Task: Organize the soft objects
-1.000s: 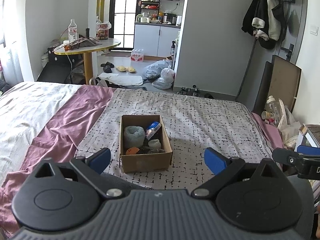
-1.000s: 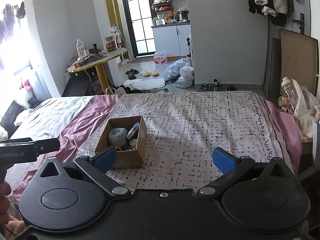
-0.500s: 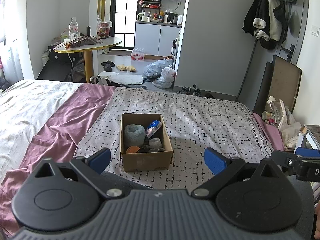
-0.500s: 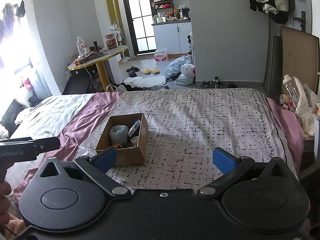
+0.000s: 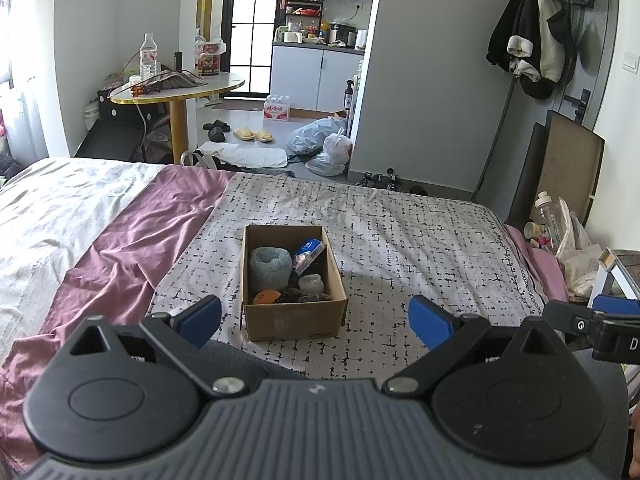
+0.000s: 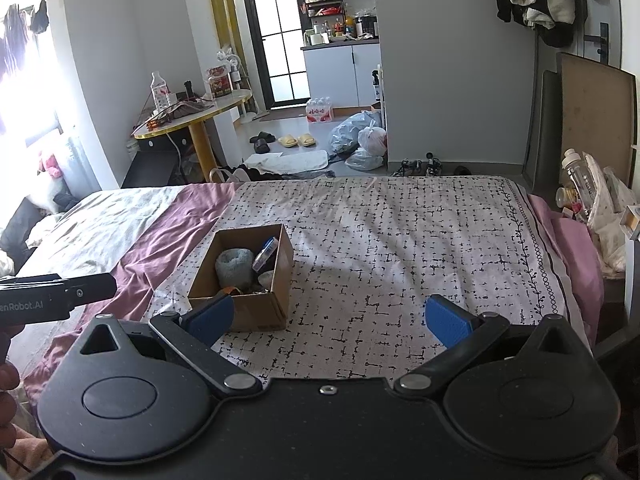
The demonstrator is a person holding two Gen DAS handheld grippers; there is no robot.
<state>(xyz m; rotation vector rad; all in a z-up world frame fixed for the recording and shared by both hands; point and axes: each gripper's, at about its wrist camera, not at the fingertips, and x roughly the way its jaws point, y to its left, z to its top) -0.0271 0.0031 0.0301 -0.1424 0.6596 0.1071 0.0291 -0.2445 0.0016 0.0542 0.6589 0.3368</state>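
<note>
Your left gripper [image 5: 314, 318] and right gripper [image 6: 328, 318] hover, jaws spread and empty, near the cardboard box [image 5: 294, 322] at mid-frame on the bed [image 5: 400, 248].

box bottom: dark jumble [image 5: 298, 294] beside the orange ball [image 5: 267, 297], too small to tell
right claw [image 5: 600, 326]: cut off by frame edge
bed [image 5: 60, 216]: left side cropped

On my left gripper [image 6: 56, 300], seen from my right wrist, the side reads "enRobot.AI"
</note>
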